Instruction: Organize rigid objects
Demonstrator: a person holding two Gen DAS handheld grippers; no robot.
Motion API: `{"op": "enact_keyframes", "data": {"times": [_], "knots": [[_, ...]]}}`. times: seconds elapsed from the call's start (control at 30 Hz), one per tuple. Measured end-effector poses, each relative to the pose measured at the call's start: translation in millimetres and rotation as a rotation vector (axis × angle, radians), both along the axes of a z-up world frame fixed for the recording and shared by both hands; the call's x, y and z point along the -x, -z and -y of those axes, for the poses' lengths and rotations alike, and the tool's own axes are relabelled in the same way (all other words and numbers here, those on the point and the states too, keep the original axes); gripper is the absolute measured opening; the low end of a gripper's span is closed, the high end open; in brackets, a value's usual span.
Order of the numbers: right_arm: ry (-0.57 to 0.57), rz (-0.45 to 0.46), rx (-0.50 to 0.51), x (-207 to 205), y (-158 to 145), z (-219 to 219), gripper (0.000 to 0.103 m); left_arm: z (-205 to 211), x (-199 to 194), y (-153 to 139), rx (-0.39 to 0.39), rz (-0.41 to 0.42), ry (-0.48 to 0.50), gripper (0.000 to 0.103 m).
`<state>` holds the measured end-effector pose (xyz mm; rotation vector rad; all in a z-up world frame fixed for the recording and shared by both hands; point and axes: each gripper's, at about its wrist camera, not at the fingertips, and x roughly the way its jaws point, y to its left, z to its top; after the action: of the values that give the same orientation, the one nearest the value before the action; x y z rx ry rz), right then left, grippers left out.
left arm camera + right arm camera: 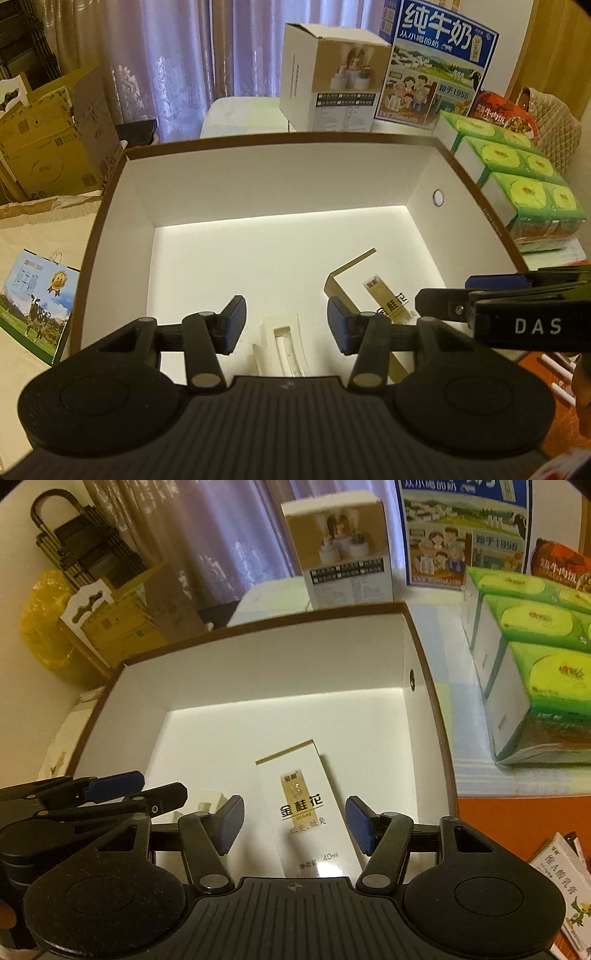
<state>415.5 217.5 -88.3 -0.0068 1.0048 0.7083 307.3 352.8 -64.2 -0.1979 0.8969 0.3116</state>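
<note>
White-and-gold rectangular carton [308, 812] is seen lying flat inside the brown-rimmed white cardboard box [280, 657], beside a small cream plastic tray [284, 339]. Left tool [284, 325] and right tool [295, 823] are held half open above them, gripping nothing.

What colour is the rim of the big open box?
Brown, with white inner walls; the box rim shows best in the left wrist view.

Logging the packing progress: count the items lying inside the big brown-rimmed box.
2. A white and gold carton lies on the floor of the box, right of centre; a small white item lies left of it by the near wall. The grippers may hide more.
</note>
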Motion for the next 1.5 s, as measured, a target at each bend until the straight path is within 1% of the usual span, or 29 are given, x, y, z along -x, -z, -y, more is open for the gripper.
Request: {"op": "enact_keyframes", "data": {"times": [0.1,0.27,0.33,0.4,0.5,0.73,0.87,1.0,1.13,1.27,1.5], "knots": [[0.002,0.023,-0.023,7.3,-9.4,7.6,0.058,4.7,6.5,-9.5,-0.011,0.024,0.005,0.044],[0.024,0.063,-0.093,22.4,-29.3,28.4,0.058,16.1,19.8,-26.7,-0.011,0.069,0.027,0.044],[0.033,0.073,-0.122,28.2,-36.2,38.4,0.061,22.7,26.3,-33.0,-0.01,0.085,0.04,0.044],[0.044,0.076,-0.149,33.6,-41.9,48.8,0.068,28.7,32.9,-37.8,0.0,0.097,0.052,0.044],[0.055,0.072,-0.185,43.7,-46.9,66.2,0.071,39.3,43.1,-41.9,0.01,0.106,0.077,0.045],[0.092,0.068,-0.184,66.4,-46.9,103.5,0.075,69.6,57.3,-39.9,0.025,0.093,0.155,0.046],[0.11,0.085,-0.185,80.1,-43.9,124.4,0.075,86.0,61.7,-38.3,0.029,0.093,0.173,0.046],[0.114,0.077,-0.198,88.6,-43.8,142.6,0.076,103.9,69.0,-38.8,0.023,0.094,0.177,0.046],[0.102,0.073,-0.198,95.3,-45.7,163.7,0.076,125.3,76.3,-38.3,0.024,0.089,0.171,0.046],[0.058,0.062,-0.199,101.3,-45.9,187.3,0.076,148.3,81.4,-38.2,0.027,0.09,0.171,0.046],[0.013,0.039,-0.186,105.5,-37.4,228.4,0.076,192.1,86.6,-34.5,0.034,0.075,0.166,0.046]]}}
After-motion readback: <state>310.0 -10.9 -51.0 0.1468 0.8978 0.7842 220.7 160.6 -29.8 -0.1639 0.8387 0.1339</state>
